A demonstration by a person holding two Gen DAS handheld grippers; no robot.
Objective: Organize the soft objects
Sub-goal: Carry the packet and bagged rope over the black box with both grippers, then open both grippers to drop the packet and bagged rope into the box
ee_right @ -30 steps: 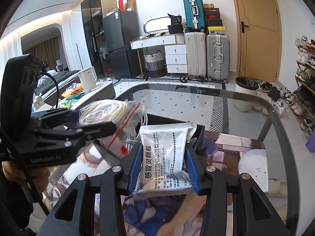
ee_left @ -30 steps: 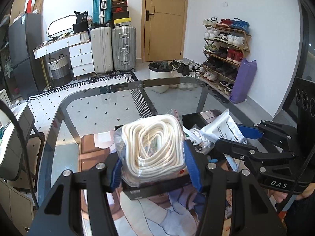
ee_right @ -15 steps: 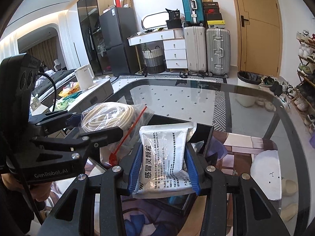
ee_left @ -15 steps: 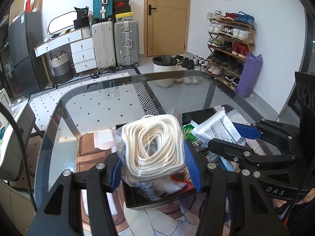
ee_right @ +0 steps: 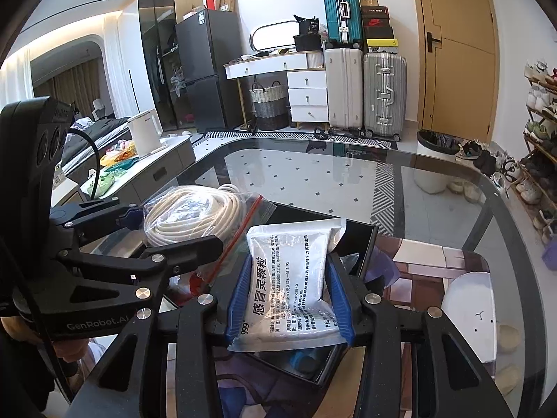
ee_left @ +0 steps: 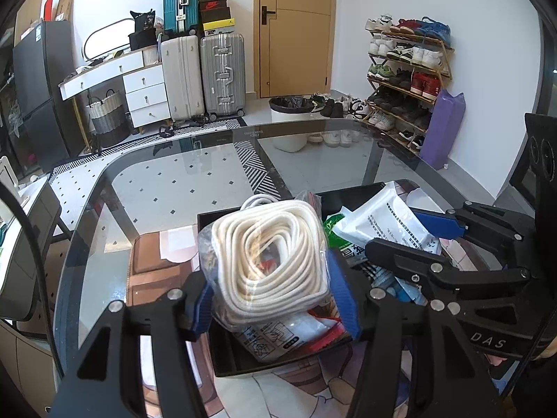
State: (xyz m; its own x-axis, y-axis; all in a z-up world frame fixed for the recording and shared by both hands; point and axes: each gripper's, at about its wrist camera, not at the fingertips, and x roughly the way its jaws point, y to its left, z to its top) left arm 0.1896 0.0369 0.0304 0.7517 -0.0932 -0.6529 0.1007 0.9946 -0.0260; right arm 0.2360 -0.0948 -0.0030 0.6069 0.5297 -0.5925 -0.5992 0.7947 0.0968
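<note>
Over the black tray (ee_left: 222, 355) on the glass table (ee_left: 167, 181), left gripper (ee_left: 271, 299) is clamped on a clear bag of coiled white rope (ee_left: 268, 261), blue pads pressed into both sides. To its right, right gripper (ee_right: 289, 296) is clamped on a white medicine packet (ee_right: 292, 278), also held above the tray.

Left view only: tray contents under the rope bag, another printed packet (ee_left: 275, 338) and a green packet (ee_left: 330, 223); shoe rack (ee_left: 407, 69) on the right wall. Right view only: red zip strip on the rope bag (ee_right: 243, 233), white kettle (ee_right: 144, 132) on the side counter, black fridge (ee_right: 205, 69).

Readable text: "GenRobot.AI" on the left gripper body, "DAS" on the right one, "999" plus Chinese characters on the medicine packet. Smaller print unreadable.
</note>
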